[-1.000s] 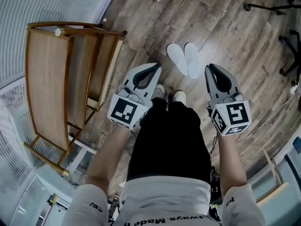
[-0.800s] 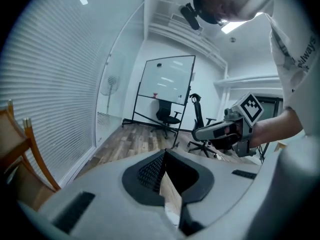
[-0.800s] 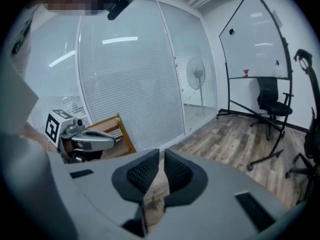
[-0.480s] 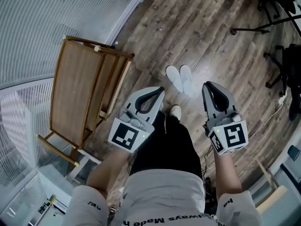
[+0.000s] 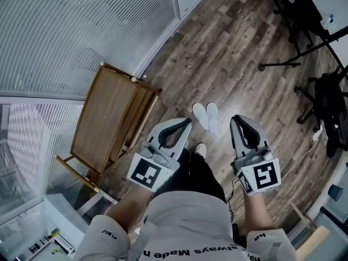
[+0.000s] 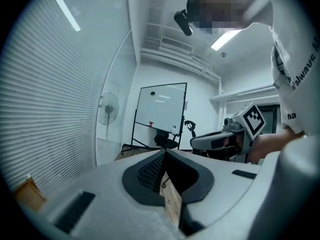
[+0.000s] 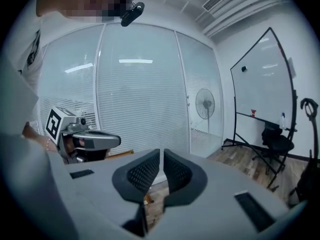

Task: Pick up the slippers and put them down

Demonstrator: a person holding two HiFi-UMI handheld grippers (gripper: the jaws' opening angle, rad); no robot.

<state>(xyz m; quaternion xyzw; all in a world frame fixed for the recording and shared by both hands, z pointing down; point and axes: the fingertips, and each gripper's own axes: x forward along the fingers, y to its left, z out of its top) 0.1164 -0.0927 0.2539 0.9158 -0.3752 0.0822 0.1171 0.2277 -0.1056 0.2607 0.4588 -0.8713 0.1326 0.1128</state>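
Observation:
Two white slippers [image 5: 207, 118] lie side by side on the wood floor, just ahead of the person's feet. Both grippers are held well above them, apart from the pair. In the head view my left gripper [image 5: 188, 120] sits left of the slippers and my right gripper [image 5: 235, 117] right of them. Each has its jaws together with nothing between them. The left gripper view shows its dark pads [image 6: 152, 171] meeting at the tip, with the right gripper [image 6: 220, 141] beside it. In the right gripper view the pads [image 7: 145, 173] stand almost touching, empty.
A wooden bench [image 5: 110, 118] stands at the left by the blind-covered glass wall [image 5: 81, 31]. Dark office chairs and a stand [image 5: 321, 97] are at the right. A whiteboard on wheels [image 6: 160, 106] and a floor fan [image 7: 205, 104] stand farther off.
Both grippers have risen together as the person straightened up. The floor, the bench and the slippers look smaller and farther below. The slippers have stayed where they lie.

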